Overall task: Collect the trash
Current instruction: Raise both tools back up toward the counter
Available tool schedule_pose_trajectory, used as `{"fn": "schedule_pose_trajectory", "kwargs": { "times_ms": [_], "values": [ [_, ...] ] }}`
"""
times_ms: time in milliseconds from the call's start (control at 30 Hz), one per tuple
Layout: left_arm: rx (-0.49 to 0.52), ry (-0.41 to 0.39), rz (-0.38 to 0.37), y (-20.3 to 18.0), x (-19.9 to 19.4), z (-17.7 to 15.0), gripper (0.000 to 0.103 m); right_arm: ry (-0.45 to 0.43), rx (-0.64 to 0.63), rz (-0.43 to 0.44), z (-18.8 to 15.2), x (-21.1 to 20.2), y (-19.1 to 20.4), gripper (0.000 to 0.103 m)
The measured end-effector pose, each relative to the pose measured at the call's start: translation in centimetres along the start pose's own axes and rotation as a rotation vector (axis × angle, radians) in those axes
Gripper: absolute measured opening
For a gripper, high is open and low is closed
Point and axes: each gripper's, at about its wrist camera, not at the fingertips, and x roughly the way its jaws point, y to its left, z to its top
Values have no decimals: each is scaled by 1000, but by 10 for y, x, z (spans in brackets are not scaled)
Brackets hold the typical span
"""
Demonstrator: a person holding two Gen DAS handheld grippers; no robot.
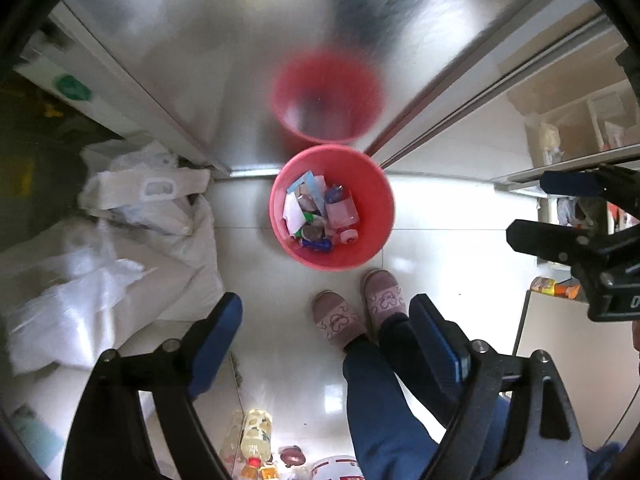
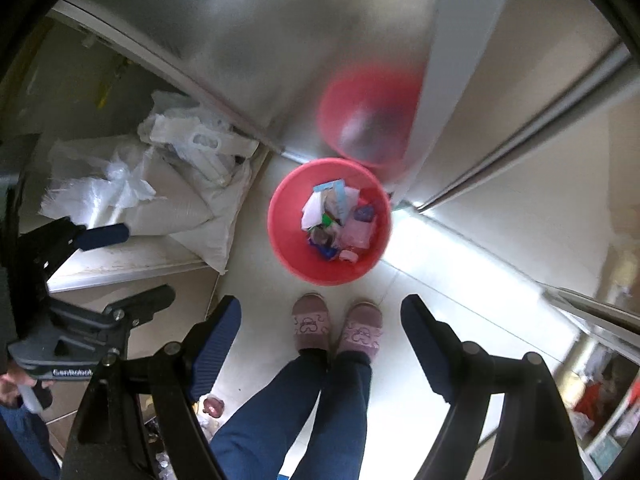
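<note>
**A:** While both tools hang high over the floor, start at the left: what lies there?

**B:** Slumped white sacks [image 1: 132, 240] and crinkled plastic bags against a brushed-metal cabinet [image 1: 224, 40]. They look soft and slippery, so I'd judge them awkward to pinch.

**A:** And the left gripper [image 1: 326, 332]?

**B:** Jaws wide, nothing between the ribbed blue pads [image 1: 218, 332]. It points straight down.

**A:** Where's the trash?

**B:** In the middle, in the red plastic bin [image 1: 372, 240]. It's a round, smooth tub standing on the glossy pale tiles against the cabinet, which shows its blurred reflection. Inside there's a clear pinkish bottle [image 1: 340, 210], torn paper [image 1: 294, 210], wrappers and a cap. The person's pink slippers [image 1: 360, 312] stand just in front of it.

**A:** And the right gripper [image 2: 320, 336]?

**B:** Also spread wide and empty.

**A:** So what now?

**B:** I'd guess the drop is done. Keep both sets of jaws open, stay clear of the rim, and look for the next piece. There are bottles [image 1: 254, 436] on the floor by the person's legs. They're hard and round, so grip them across the body, not the cap.
</note>
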Motion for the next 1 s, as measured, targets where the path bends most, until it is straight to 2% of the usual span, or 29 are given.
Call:
{"fn": "schedule_pose_trajectory", "kwargs": {
  "times_ms": [100, 233, 333, 467, 600, 733, 1000],
  "values": [
    [-15, -30, 5, -10, -50, -9, 84, -15, -8, 1, -7, -40, 11, 81],
    [-59, -100, 35, -21, -116, -21, 84, -60, -22, 15, -19, -90, 25, 90],
    [-109, -139, 20, -25, -154, -31, 84, -101, -40, 19, -28, -130, 37, 97],
    [-143, -176, 62, -33, -198, -43, 84, -169, -57, 10, -38, -175, 50, 100],
    [-176, -225, 60, -40, -239, -53, 92, -212, -62, 13, -41, -206, 50, 102],
    [-173, -280, 98, -48, -277, -57, 92, -270, -131, -5, -38, -232, 54, 102],
    [-210, -378, 160, -52, -327, -55, 92, -361, -196, 30, -32, -269, 60, 102]
  ]
}}
